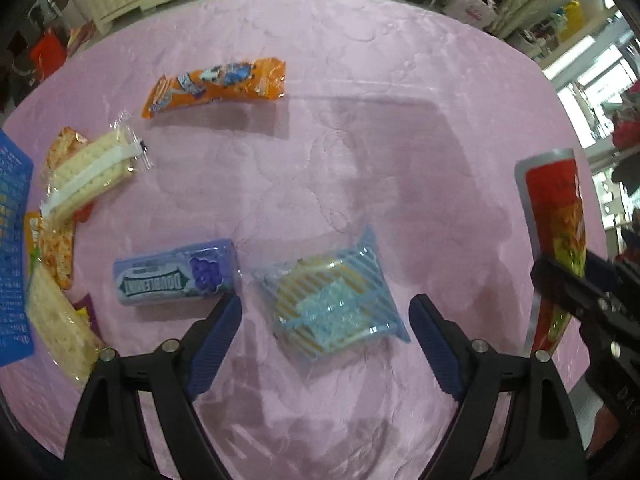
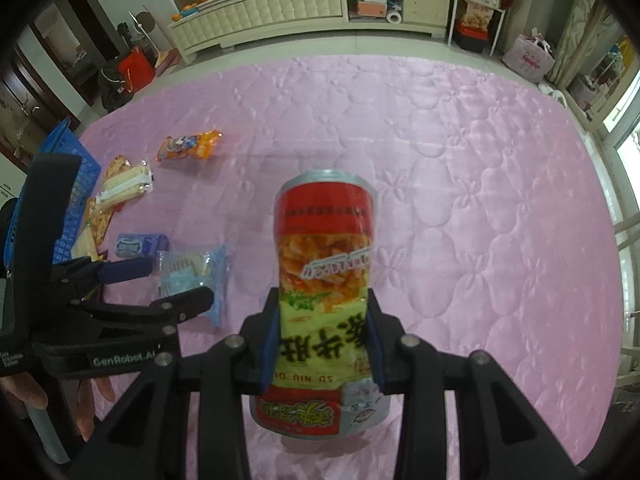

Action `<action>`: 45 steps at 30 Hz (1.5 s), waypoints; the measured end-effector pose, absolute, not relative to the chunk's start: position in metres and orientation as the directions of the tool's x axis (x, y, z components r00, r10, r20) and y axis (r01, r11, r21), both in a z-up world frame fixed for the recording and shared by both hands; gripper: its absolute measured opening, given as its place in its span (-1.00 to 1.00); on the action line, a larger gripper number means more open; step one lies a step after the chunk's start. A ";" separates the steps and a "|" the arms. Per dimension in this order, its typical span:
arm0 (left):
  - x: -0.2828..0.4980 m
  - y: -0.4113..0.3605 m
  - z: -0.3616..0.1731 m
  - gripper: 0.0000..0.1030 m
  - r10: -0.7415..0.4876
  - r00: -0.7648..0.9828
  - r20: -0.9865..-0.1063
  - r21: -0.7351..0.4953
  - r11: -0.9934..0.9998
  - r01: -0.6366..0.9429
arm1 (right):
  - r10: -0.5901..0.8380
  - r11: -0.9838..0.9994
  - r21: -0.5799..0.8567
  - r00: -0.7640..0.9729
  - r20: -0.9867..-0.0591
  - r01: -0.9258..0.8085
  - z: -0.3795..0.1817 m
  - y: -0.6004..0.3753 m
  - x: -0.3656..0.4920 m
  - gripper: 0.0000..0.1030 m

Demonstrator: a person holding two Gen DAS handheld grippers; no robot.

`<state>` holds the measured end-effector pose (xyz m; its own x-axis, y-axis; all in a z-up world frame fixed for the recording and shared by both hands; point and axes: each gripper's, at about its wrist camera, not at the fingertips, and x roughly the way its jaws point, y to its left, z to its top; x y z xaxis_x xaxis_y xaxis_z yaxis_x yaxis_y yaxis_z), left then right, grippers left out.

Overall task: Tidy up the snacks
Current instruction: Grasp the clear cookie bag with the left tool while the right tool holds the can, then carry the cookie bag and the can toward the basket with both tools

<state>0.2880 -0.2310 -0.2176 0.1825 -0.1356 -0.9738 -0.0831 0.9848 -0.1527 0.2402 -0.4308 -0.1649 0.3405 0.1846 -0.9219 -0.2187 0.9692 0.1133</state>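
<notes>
My left gripper (image 1: 326,312) is open, its jaws on either side of a clear blue-striped snack packet (image 1: 334,300) lying on the pink quilt (image 1: 360,120); it also shows in the right wrist view (image 2: 192,276). My right gripper (image 2: 322,340) is shut on a red and yellow snack bag (image 2: 326,260) and holds it above the quilt; the bag shows at the right edge of the left wrist view (image 1: 558,220). A purple Doublemint gum pack (image 1: 176,272) lies left of the striped packet. An orange snack bag (image 1: 218,84) lies farther off.
A blue plastic basket (image 1: 12,240) stands at the left edge, with cracker packets (image 1: 92,172) and other snacks (image 1: 60,312) piled beside it. A cream cabinet (image 2: 280,8) and shelves stand beyond the quilt. The left gripper shows in the right wrist view (image 2: 160,284).
</notes>
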 end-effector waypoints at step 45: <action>0.167 -0.148 -0.090 0.03 -0.132 0.437 -0.890 -0.109 0.991 0.077 | 0.154 0.960 0.034 0.423 -0.893 -0.279 -0.074 -0.307 0.167 -0.19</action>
<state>0.1674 -0.1476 -0.0905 0.4369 -0.1317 -0.8898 0.0771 0.9911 -0.1088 0.1667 -0.3071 -0.0738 0.4233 0.1545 -0.8927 -0.2793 0.9596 0.0336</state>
